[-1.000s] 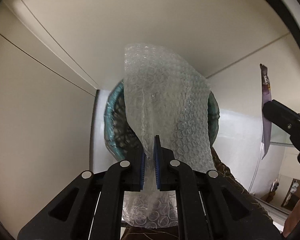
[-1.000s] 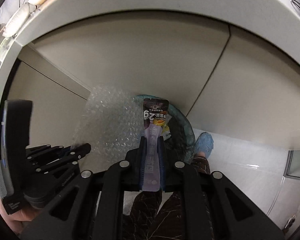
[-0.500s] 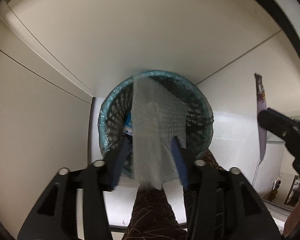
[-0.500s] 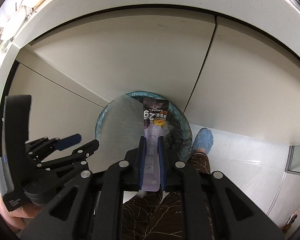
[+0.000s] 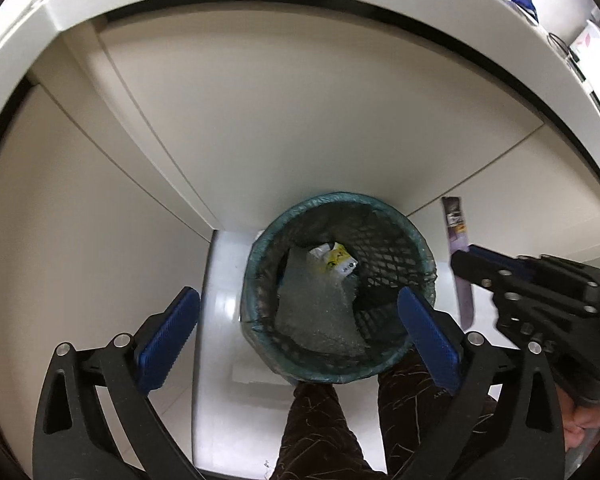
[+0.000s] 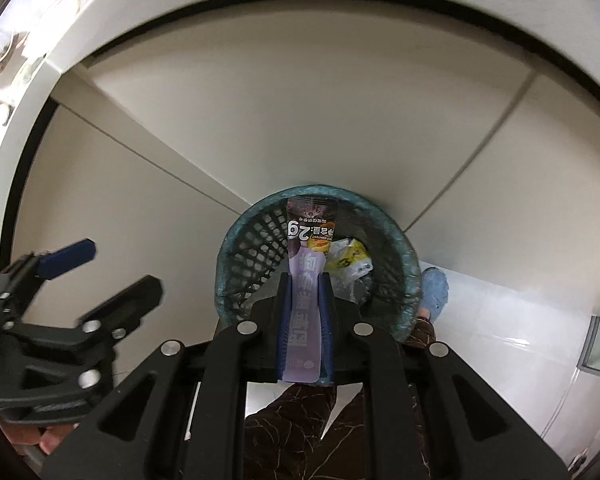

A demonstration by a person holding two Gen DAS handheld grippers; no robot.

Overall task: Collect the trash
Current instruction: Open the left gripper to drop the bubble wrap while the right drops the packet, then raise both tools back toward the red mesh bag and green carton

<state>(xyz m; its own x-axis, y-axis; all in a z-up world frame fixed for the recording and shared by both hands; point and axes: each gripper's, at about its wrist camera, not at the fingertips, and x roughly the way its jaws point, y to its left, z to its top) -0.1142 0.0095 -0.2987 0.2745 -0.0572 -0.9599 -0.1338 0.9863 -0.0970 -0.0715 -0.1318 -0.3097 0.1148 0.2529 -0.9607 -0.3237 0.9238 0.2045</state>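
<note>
Left gripper (image 5: 298, 320) is opening, empty, over the bin (image 5: 420, 240); bubble wrap (image 5: 320, 312) lies inside. Right gripper (image 6: 305, 280) pinches the sachet (image 6: 306, 280) above the bin, ready to drop.

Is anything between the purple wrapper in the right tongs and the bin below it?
Nothing visible. The purple wrapper hangs in the right tongs directly over the open bin; the bubble wrap already lies inside.

Bubble wrap (image 5: 320, 312) lies crumpled inside my teal mesh bin (image 5: 404, 216) beside a yellow wrapper (image 5: 336, 258); the purple sachet (image 6: 306, 280) hangs upright above the bin.
</note>
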